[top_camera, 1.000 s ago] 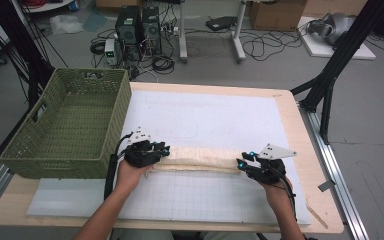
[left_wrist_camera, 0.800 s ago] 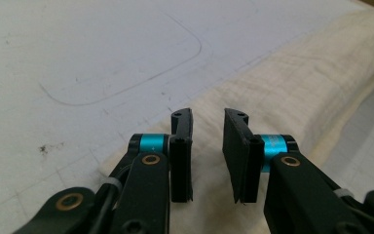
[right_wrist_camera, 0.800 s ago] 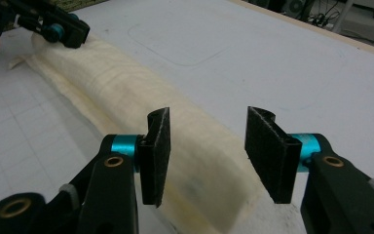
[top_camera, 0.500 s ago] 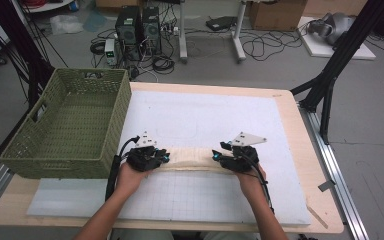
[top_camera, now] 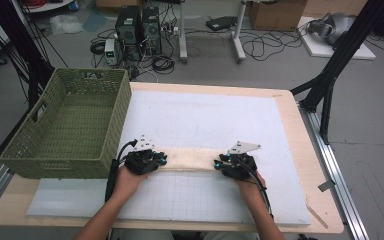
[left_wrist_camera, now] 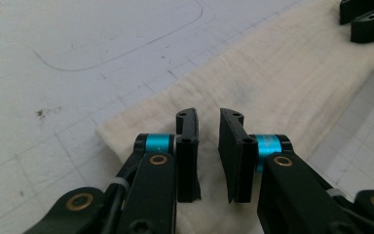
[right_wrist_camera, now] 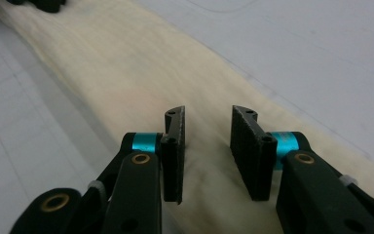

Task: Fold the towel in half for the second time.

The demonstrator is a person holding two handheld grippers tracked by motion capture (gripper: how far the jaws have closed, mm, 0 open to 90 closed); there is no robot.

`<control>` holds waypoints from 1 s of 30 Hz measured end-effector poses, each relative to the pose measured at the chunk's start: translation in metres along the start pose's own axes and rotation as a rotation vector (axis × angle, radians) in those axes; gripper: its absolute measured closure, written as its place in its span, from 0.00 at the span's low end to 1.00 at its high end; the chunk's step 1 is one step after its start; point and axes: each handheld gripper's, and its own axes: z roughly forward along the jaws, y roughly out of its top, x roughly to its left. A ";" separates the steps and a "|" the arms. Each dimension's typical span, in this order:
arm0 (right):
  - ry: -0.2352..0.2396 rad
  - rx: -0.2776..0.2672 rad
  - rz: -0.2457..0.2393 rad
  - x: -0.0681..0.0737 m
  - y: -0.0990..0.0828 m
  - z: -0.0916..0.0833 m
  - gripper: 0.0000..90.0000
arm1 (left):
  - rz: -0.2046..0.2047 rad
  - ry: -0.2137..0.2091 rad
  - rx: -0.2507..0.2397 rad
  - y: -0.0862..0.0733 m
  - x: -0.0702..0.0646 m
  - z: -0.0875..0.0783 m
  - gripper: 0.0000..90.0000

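A cream cloth (top_camera: 190, 160) lies folded into a long strip on the white gridded mat (top_camera: 220, 115), near the table's front. My left gripper (top_camera: 161, 160) sits low over the strip's left end; in the left gripper view the left gripper (left_wrist_camera: 208, 122) shows a narrow gap between its pads, with the cloth (left_wrist_camera: 272, 78) beneath them and nothing pinched. My right gripper (top_camera: 219, 164) is over the right end. In the right gripper view the right gripper (right_wrist_camera: 207, 117) has a wider gap above the cloth (right_wrist_camera: 141, 63). Both pairs of jaws have just been closing.
A green woven basket (top_camera: 55, 167) stands on the left of the table, close beside my left hand. The mat stretches bare behind the cloth. The wooden table edge (top_camera: 290, 110) runs along the right. Cables and computer cases lie on the floor beyond.
My right gripper has slid left along the cloth, so less of the strip shows between the two grippers. The left gripper has stayed put.
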 end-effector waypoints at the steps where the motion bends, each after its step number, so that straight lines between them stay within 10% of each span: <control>1: -0.011 -0.002 0.011 -0.004 -0.004 -0.005 0.73 | 0.002 0.001 0.000 0.000 0.000 0.000 0.85; 19: -0.054 -0.039 0.042 -0.019 -0.034 -0.040 0.64 | 0.019 0.032 -0.012 -0.002 -0.004 -0.008 0.76; 24: -0.063 -0.122 0.065 -0.022 -0.027 -0.058 0.65 | -0.025 -0.034 -0.135 0.011 -0.009 -0.019 0.74; 30: -0.054 -0.111 0.063 -0.023 -0.028 -0.062 0.70 | -0.050 -0.113 -0.106 0.012 -0.018 -0.003 0.74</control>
